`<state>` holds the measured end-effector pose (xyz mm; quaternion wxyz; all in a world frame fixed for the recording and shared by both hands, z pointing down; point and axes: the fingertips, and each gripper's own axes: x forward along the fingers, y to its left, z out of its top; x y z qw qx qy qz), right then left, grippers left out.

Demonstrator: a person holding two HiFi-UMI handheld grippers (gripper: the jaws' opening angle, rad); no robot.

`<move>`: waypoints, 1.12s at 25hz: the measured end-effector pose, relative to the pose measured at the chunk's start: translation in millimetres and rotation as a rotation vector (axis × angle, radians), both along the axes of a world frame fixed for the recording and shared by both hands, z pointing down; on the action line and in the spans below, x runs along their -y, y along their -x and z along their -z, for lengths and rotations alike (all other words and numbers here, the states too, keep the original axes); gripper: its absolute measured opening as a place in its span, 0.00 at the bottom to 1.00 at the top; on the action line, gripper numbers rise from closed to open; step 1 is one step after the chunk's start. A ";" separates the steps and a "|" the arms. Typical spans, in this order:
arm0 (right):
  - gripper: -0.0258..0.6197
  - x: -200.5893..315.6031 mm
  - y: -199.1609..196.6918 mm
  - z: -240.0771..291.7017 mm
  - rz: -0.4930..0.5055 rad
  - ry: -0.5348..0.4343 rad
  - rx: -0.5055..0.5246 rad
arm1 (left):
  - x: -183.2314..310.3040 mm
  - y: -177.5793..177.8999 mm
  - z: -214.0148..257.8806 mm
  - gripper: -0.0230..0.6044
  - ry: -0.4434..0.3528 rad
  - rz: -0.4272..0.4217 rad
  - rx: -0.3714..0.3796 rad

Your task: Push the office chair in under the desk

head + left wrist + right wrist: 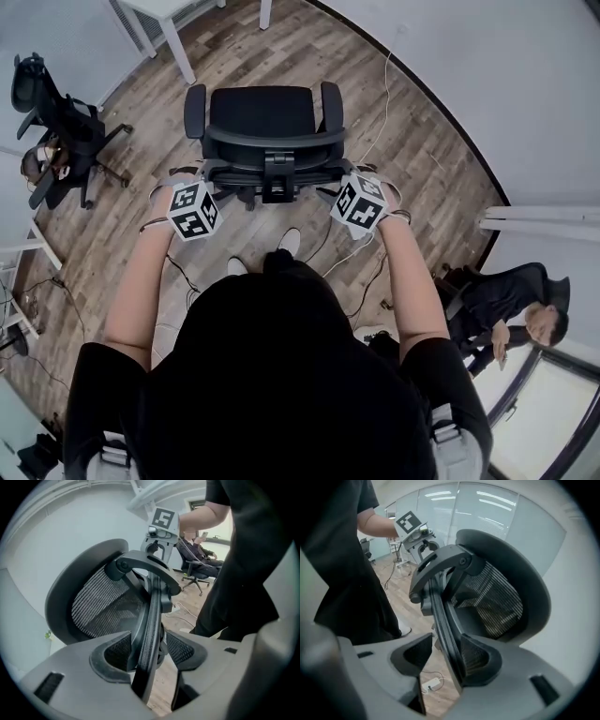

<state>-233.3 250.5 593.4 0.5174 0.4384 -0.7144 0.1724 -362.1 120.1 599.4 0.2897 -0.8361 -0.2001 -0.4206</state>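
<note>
- Office chair (262, 122) stood on the wood floor (422, 159) right in front of the person, with the backrest (272, 141) toward them and the seat facing away.
- Left gripper (149, 648): jaws spread, straddling the backrest's left side rim, not clamped.
- Right gripper (446, 657): jaws spread. The right side rim ran between them and lay against one pad, with a gap at the other.
- The backrest's long axis ran left-right across the head view, one gripper at each end, both equally near.
- White bench (159, 9) sat at the top edge of the head view, beyond the seat and slightly left. The push likely goes away from the person.
- Open floor lay between the seat and the bench legs.
- A cable (380, 112) lay on the floor right of the chair, with the wall (487, 84) further right. A second chair (56, 131) stood well apart at left.
</note>
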 end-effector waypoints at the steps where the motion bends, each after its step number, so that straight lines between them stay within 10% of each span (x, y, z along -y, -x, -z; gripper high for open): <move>1: 0.31 0.3 -0.3 -3.2 0.017 0.014 -0.025 | -0.4 0.5 -3.0 0.40 -0.002 -0.005 0.014; 28: 0.20 4.7 -0.3 -27.3 0.198 0.132 -0.188 | -1.0 1.0 -26.2 0.19 -0.131 -0.087 0.156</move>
